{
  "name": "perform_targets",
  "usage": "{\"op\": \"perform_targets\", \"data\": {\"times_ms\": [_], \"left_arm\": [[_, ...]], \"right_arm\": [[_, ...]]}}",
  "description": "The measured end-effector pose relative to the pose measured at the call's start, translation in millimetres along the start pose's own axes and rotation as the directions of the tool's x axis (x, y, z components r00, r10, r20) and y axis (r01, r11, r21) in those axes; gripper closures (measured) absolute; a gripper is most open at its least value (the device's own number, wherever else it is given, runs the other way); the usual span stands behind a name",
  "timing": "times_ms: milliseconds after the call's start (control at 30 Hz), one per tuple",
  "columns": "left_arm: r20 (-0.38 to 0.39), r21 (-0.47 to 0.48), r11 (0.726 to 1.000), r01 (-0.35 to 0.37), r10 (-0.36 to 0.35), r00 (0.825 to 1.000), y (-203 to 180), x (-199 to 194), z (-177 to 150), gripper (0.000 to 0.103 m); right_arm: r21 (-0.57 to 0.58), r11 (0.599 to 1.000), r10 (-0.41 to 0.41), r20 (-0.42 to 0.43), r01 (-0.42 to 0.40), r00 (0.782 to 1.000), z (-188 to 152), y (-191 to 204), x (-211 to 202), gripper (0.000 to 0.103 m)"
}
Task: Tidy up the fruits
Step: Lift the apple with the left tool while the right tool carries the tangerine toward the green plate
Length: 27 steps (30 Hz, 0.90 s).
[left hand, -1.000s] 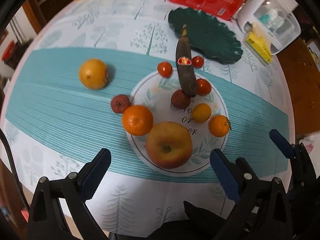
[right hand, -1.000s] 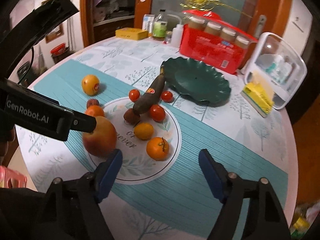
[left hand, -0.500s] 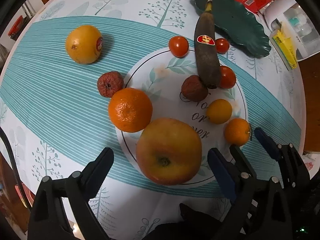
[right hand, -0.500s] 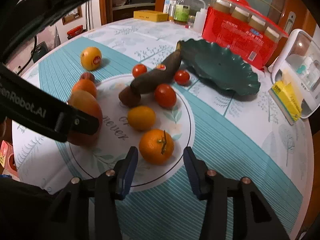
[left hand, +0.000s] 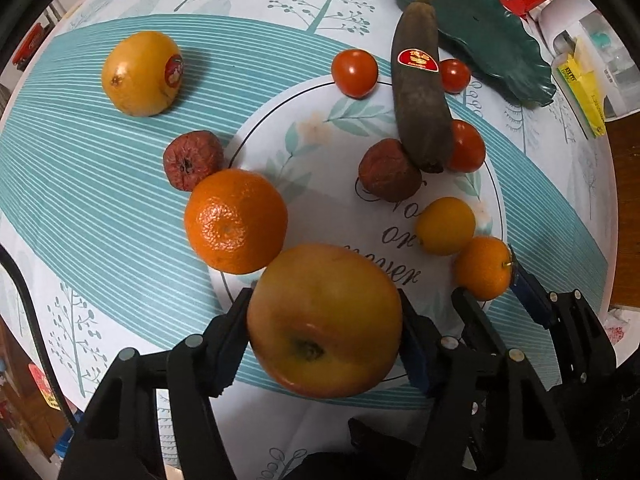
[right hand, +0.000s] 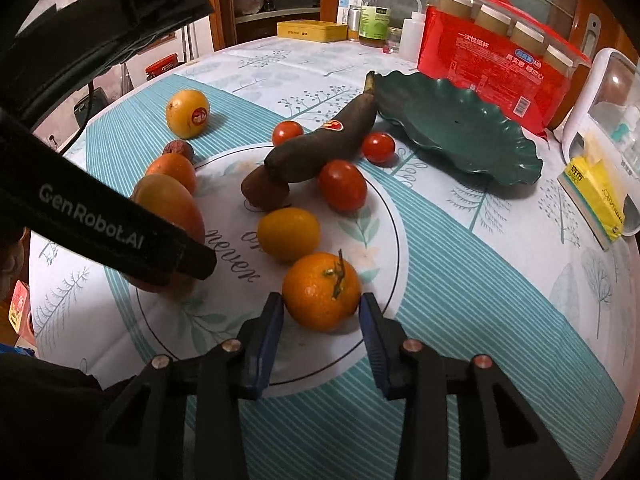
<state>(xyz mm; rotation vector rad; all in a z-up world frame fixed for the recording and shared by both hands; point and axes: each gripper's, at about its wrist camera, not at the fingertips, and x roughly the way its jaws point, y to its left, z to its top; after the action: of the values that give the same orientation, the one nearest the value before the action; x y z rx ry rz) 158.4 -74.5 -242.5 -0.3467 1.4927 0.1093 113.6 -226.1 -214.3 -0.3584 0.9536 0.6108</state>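
My left gripper is shut on a large red-yellow apple at the near edge of the round printed mat. My right gripper has its blue pads touching both sides of a small stemmed mandarin, which rests on the mat. A bigger orange, a yellow citrus, a dark banana, two shrivelled brown fruits, several tomatoes and a stickered yellow-orange fruit lie around. An empty dark green leaf-shaped plate sits at the back right.
A red package of jars, a white box with a yellow packet, bottles and a yellow tin stand along the table's far side. The table edge lies close behind both grippers.
Both grippers moved down and forward and closed. The left jaws went from wide open to gripping the apple; the right jaws narrowed onto the small mandarin.
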Motion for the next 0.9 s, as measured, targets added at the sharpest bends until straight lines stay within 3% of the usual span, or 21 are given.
{"op": "perform_targets", "data": {"times_ms": [333,600,900], "left_arm": [[-0.029,0.028,0.999,0.029,-0.028,0.999,12.8,-4.7,-3.0,0.039],[-0.026,0.138,0.989,0.045,-0.042,0.999,18.9,-37.2,7.2,0.039],[0.055,0.279,0.959,0.042,-0.060,0.997,7.8,-96.2,42.4,0.039]], "right_arm": [[0.086,0.996,0.004,-0.031,-0.001,1.000,3.8,-4.6,-0.6,0.066],[0.204,0.978,-0.027,-0.034,0.033,0.999,10.4,-10.0,-10.6,0.066],[0.315,0.943,-0.122,0.017,0.111,0.992,39.2,-29.3,-34.2,0.066]]}}
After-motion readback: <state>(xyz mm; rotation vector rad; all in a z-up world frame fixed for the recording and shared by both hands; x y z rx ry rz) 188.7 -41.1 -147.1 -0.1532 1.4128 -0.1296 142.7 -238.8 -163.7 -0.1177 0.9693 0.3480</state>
